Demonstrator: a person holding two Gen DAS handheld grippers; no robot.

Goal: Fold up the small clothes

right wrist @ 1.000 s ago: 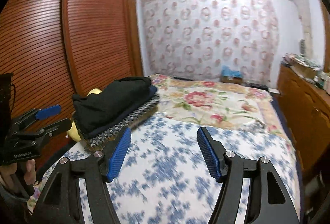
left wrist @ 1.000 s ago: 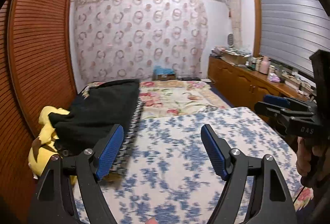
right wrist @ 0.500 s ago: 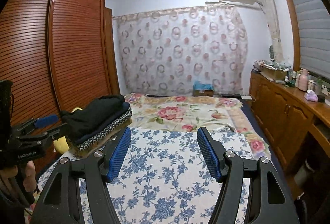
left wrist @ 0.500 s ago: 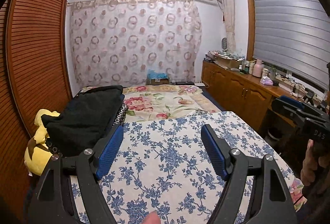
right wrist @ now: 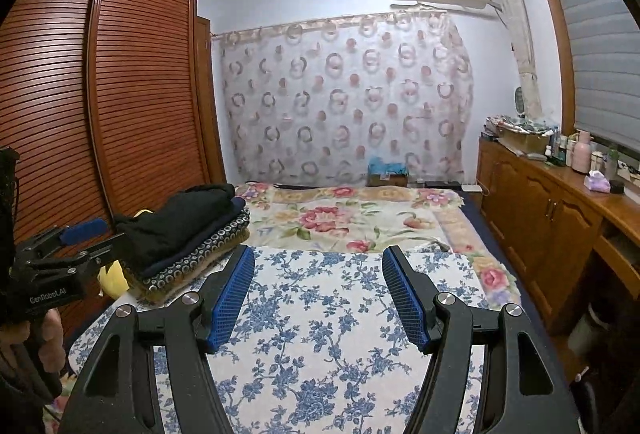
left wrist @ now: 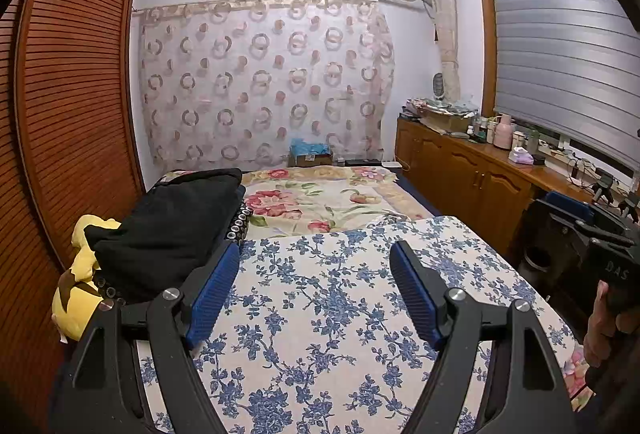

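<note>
stack of folded clothes (right wrist: 188, 230) left of, beyond both claws | left gripper (left wrist: 314, 274) agape, empty | right gripper (right wrist: 318, 276) agape, empty

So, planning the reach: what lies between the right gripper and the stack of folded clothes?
Only bare blue-flowered cloth separates the open right gripper from the stack of folded clothes, seen in the right wrist view.

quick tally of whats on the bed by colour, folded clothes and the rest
black folded garment: 1
navy folded garment: 1
dark ring-patterned folded garment: 1
yellow plush toy: 1
blue floral cloth: 1
total: 5
</note>
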